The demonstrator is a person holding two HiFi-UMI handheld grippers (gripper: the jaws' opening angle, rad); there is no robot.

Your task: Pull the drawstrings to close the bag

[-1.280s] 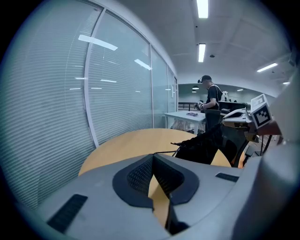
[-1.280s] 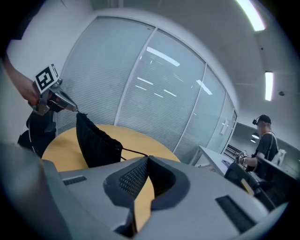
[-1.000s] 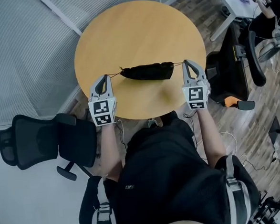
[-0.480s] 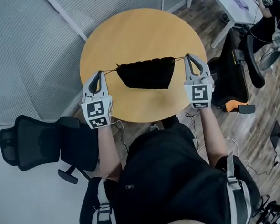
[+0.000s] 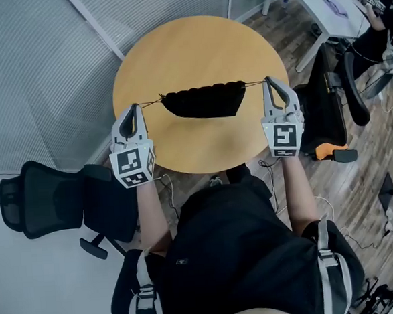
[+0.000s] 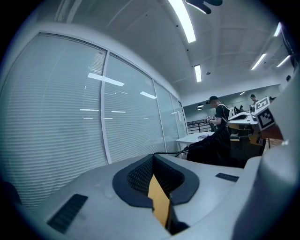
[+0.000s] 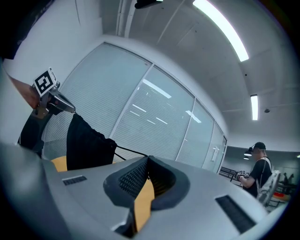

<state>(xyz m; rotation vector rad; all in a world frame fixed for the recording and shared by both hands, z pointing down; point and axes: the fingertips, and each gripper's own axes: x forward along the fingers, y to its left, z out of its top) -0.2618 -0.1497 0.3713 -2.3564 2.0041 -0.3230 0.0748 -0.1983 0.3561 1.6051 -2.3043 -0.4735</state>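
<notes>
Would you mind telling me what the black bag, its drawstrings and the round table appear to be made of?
The bag looks like soft matte black cloth: its top edge is bunched into gathers and it sags. The drawstrings look like thin dark cord, stretched taut. The table seems to be wood or wood-look laminate: smooth, evenly tan, satin finish.

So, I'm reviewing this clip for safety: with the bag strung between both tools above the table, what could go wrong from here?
1. The black drawstring bag hangs only from two thin drawstrings, pinched in the left tool and right tool; one may slip out and drop the bag onto the round table.
2. The drawstrings look taut, so pulling harder might snap one.
</notes>
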